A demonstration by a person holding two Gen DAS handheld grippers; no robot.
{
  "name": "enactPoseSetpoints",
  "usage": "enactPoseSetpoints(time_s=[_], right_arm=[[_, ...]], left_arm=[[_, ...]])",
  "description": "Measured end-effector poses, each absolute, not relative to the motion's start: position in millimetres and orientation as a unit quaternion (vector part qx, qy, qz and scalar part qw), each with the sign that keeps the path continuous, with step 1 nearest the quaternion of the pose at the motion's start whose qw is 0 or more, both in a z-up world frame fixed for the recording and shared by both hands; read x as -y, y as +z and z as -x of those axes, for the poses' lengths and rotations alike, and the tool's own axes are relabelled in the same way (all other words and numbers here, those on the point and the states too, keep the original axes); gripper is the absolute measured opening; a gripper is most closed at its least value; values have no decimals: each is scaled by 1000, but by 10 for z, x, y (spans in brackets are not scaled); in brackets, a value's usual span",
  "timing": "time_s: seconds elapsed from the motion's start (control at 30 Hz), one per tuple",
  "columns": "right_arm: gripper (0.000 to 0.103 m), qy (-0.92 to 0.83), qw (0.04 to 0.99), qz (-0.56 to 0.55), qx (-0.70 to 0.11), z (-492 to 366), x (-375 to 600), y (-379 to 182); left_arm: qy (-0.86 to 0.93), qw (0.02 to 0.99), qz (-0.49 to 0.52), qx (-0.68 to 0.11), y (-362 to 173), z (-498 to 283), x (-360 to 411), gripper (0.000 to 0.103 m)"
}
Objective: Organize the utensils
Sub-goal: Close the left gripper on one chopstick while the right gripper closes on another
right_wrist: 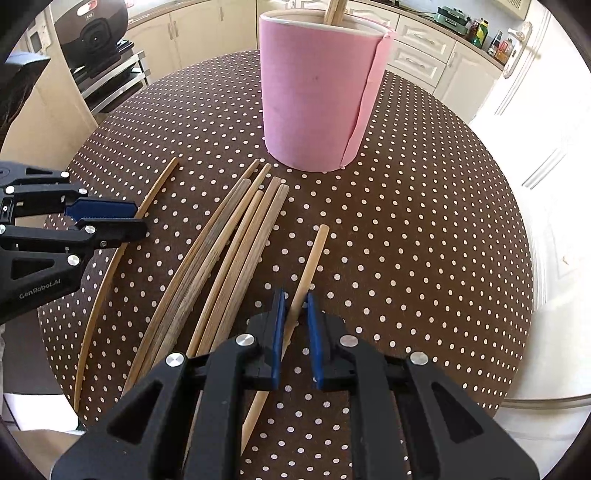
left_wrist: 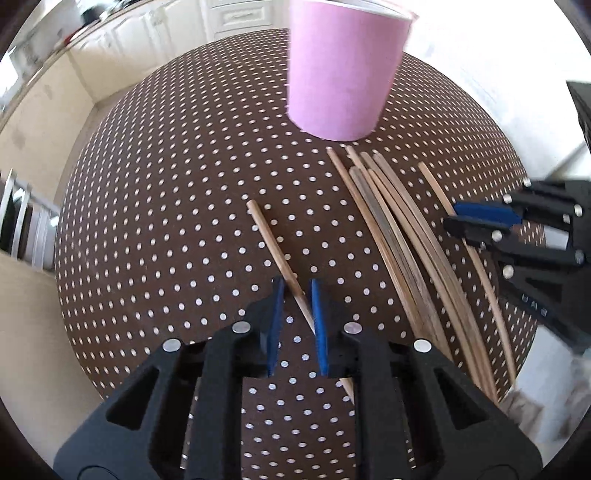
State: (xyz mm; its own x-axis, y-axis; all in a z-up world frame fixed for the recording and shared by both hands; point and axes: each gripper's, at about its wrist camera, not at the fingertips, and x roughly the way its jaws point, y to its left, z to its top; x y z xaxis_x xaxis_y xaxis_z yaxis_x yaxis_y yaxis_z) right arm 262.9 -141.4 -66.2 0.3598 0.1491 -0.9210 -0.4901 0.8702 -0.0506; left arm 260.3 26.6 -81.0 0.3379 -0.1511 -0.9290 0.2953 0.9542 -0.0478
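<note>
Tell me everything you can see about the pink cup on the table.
The pink cup is a tall round holder that looks wrapped in pink paper, with a loose seam running down its right side and a pale rim. It stands upright on the brown polka-dot tablecloth, beyond the loose chopsticks, whose nearest tips lie close to its base without clearly touching it. Two wooden sticks poke out of its top. Neither gripper touches it.
</note>
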Motion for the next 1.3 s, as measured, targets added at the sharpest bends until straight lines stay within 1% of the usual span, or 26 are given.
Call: enactPoseSetpoints(time_s=[0.1, 0.23, 0.33, 0.53, 0.6, 0.7, 0.77, 0.8, 0.83, 0.87, 1.1, 1.3], right_arm=[[14, 197, 808, 152, -535, -2675, 1431, -649], [16, 199, 805, 125, -545, -2781, 1479, -629], [20, 205, 801, 102, -552, -2860, 1520, -607], [20, 203, 804, 95, -551, -2861, 1527, -579], [17, 199, 808, 97, -546, -2835, 1510, -575], [13, 193, 815, 106, -536, -2781, 1514, -587], [9, 189, 815, 101, -538, -2786, 1540, -585], [8, 188, 815, 94, -540, -2788, 1564, -585], [7, 188, 814, 90, -542, -2787, 1577, -584], [6, 187, 814, 91, -542, -2784, 1584, -580], [5, 185, 817, 76, -541, -2755, 1631, -559], [5, 188, 816, 64, -543, -2764, 1668, -539]], left_arm=[[-116, 816, -50, -564, -803, -2609, -285, 17], [-99, 814, -37, -572, -790, -2604, -305, 21], [-89, 810, -28, -579, -769, -2608, -295, 25], [-86, 809, -24, -581, -773, -2637, -302, 26], [-91, 810, -23, -578, -817, -2680, -279, 26], [-91, 816, -32, -570, -846, -2717, -272, 23], [-86, 820, -37, -565, -829, -2671, -261, 21], [-84, 821, -40, -563, -846, -2659, -251, 20], [-84, 822, -40, -562, -841, -2648, -241, 16], [-83, 823, -40, -560, -850, -2623, -230, 10], [-93, 827, -44, -552, -858, -2571, -177, 5], [-97, 826, -35, -553, -888, -2607, -150, 5]])
